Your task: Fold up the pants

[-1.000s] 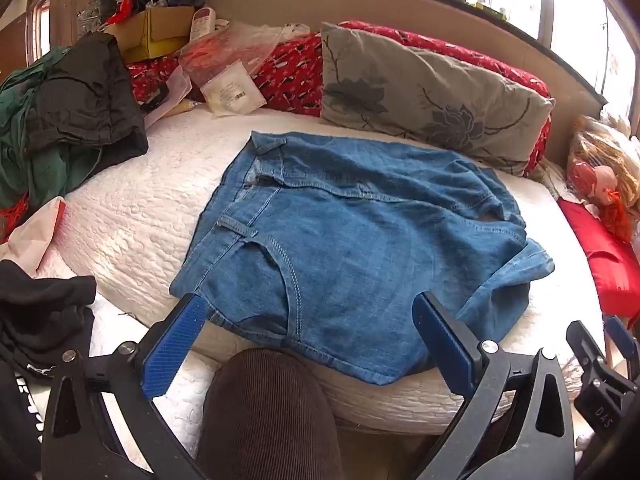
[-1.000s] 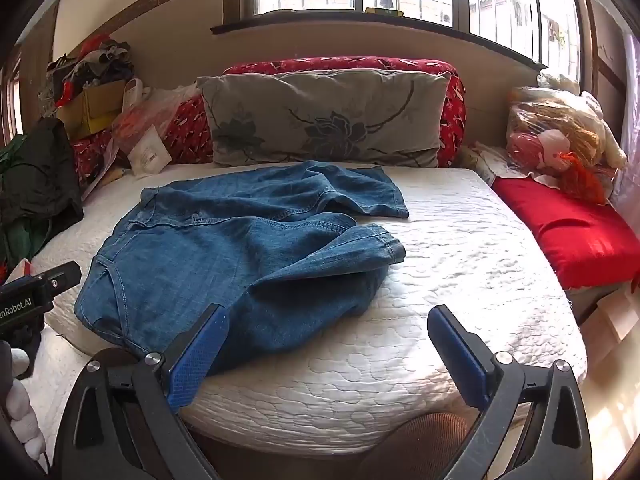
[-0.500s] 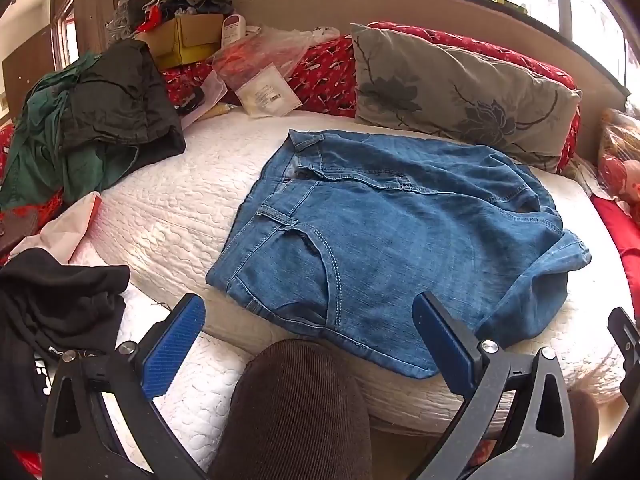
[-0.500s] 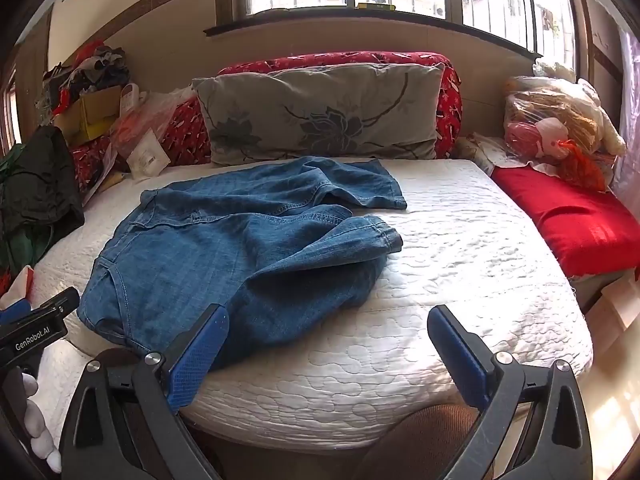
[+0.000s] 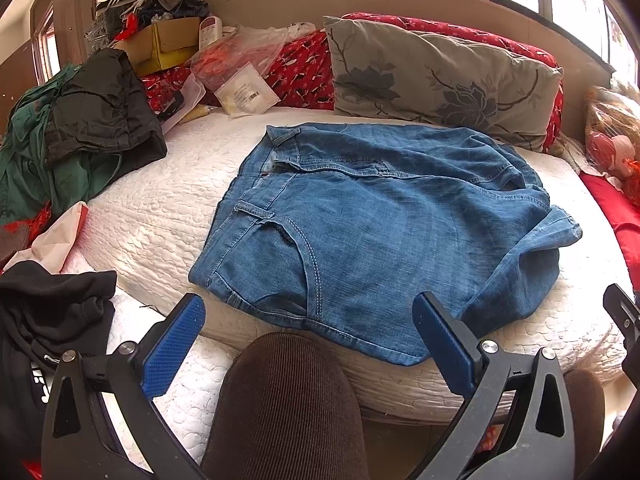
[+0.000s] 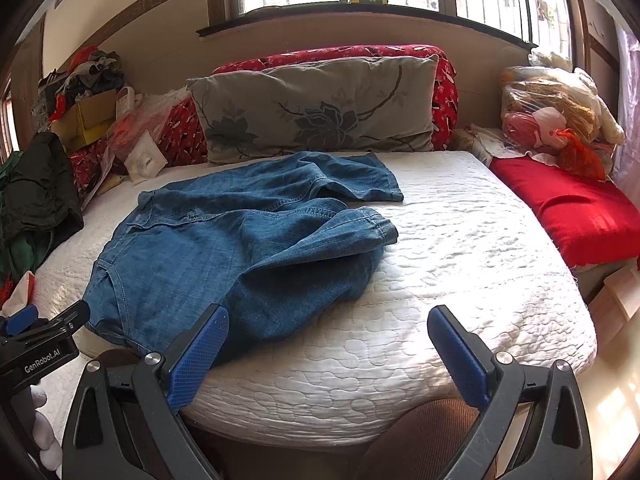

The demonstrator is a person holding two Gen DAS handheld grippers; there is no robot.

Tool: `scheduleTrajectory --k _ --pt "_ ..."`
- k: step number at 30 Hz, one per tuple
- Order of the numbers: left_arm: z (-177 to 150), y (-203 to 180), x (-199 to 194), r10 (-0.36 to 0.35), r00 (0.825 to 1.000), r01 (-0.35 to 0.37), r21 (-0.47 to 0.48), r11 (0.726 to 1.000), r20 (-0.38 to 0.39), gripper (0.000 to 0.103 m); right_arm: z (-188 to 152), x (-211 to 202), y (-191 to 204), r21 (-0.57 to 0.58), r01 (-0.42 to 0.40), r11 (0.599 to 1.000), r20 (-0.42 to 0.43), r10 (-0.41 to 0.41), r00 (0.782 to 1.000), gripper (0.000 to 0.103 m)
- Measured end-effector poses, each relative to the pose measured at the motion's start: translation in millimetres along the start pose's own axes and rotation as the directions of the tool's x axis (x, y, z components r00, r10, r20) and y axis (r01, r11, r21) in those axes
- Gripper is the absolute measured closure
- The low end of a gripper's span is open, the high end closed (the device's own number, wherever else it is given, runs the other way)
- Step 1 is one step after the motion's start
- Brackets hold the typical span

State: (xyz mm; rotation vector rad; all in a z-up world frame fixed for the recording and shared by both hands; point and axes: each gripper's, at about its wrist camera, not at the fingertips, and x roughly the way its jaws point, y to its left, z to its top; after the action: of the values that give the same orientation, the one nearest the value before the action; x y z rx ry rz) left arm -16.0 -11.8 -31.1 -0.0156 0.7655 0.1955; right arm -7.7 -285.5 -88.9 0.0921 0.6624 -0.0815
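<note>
We note bare quilted mattress point(image 6: 460, 240) to the right of the jeans point(image 6: 240, 248), with clothing piles point(image 5: 80, 128) crowding the left edge. The jeans lie folded on the mattress, long axis left to right, waistband toward the left and leg hems toward the right. Our left gripper point(image 5: 308, 344) and right gripper point(image 6: 324, 352) both hang wide apart at the near edge, gripping nothing.

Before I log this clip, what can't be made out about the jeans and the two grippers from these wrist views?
- Jeans: the near hem in the left wrist view is hidden behind a knee and a gripper finger.
- Layers under the folded-over leg: covered by denim in both views.
- Left gripper and right gripper: jaws apart, empty; handles and hands cut off by the bottom edge.
- Label on the plastic packet: too small.
</note>
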Motion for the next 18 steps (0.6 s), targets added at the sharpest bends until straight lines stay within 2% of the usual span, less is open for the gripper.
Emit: scheduleTrajectory --k 18 --pt "-3.5 0.1 2.5 -0.008 1.0 0.008 -0.004 1.0 -0.013 0.0 -1.1 1.6 0.2 -0.002 0.009 1.0 -0.006 -0.009 1.0 0.003"
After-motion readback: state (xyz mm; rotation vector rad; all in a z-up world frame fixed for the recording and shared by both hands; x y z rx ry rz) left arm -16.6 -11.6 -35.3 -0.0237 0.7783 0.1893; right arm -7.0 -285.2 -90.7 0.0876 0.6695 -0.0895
